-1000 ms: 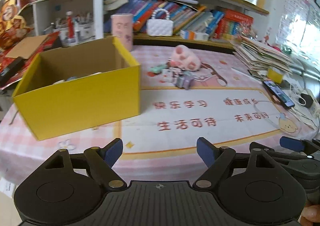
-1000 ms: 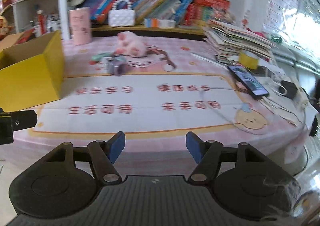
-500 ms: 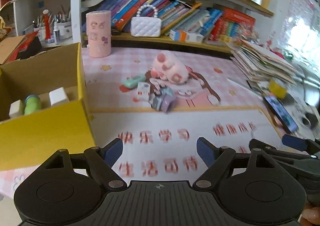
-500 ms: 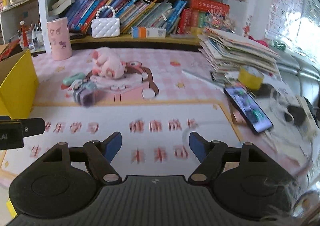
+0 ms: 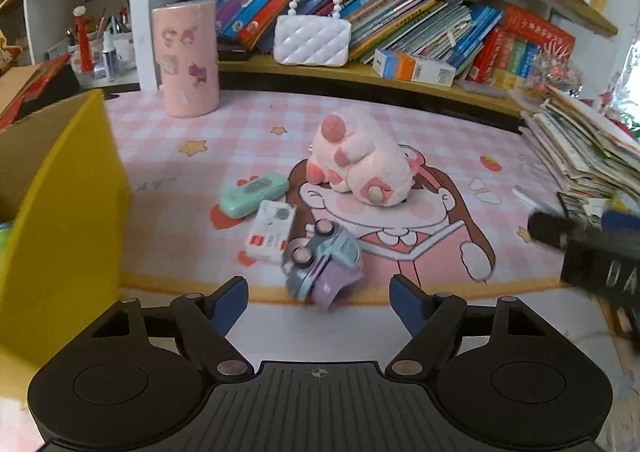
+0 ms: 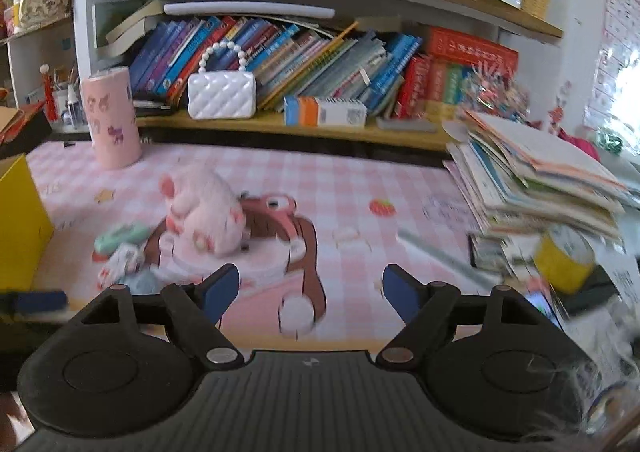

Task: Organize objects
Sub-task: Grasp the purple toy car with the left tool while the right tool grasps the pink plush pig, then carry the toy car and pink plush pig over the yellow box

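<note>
Left wrist: my left tongs (image 5: 318, 298) gape empty above the toy car (image 5: 322, 266); closing crooked could nudge it away.

A white quilted purse with a pearl handle (image 5: 312, 39) stands on the wooden shelf at upper centre, before leaning colourful books (image 5: 400, 18). A tall stack of papers (image 6: 540, 180) fills the right.

Open mat lies between the yellow box (image 5: 68, 212) on the left and the paper stack (image 6: 536, 188) on the right.
</note>
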Demonstrator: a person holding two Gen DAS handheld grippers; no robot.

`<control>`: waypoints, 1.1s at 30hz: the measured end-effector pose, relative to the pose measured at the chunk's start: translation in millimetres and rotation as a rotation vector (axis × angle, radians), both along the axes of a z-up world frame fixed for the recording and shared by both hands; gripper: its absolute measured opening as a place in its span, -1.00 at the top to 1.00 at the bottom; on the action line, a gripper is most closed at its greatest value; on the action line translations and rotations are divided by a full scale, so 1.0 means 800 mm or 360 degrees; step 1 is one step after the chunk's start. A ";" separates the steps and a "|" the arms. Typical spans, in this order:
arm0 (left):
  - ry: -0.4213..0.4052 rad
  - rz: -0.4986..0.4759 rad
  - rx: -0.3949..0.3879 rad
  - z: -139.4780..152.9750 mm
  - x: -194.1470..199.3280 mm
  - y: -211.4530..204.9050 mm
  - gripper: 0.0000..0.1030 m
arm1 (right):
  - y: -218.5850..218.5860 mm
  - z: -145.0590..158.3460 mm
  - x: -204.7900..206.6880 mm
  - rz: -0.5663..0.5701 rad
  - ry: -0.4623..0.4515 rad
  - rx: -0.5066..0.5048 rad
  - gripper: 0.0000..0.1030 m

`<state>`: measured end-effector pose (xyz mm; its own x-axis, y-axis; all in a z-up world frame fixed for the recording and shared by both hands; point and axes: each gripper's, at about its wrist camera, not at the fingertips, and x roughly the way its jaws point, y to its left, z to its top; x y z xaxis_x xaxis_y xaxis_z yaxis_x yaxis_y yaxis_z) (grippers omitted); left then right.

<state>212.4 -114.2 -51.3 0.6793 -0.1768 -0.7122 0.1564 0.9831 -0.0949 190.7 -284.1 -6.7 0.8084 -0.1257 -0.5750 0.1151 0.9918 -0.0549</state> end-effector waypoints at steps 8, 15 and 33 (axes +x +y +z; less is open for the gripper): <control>-0.0001 0.0057 0.0130 -0.028 0.044 -0.032 -0.09 | -0.007 0.007 0.063 0.0162 -0.0037 0.0045 -0.72; -0.0008 0.0028 0.0065 -0.020 0.039 -0.026 0.11 | 0.010 -0.009 0.115 0.0381 0.0030 0.0036 -0.87; -0.0031 0.0130 -0.0113 0.039 -0.050 0.061 0.11 | 0.081 -0.079 0.201 0.0586 0.0188 -0.0075 -0.15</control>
<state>172.7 -65.2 -20.1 0.7072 -0.1699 -0.6863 0.0787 0.9836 -0.1624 351.2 -219.4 -70.1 0.7330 0.1318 -0.6673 -0.2578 0.9617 -0.0933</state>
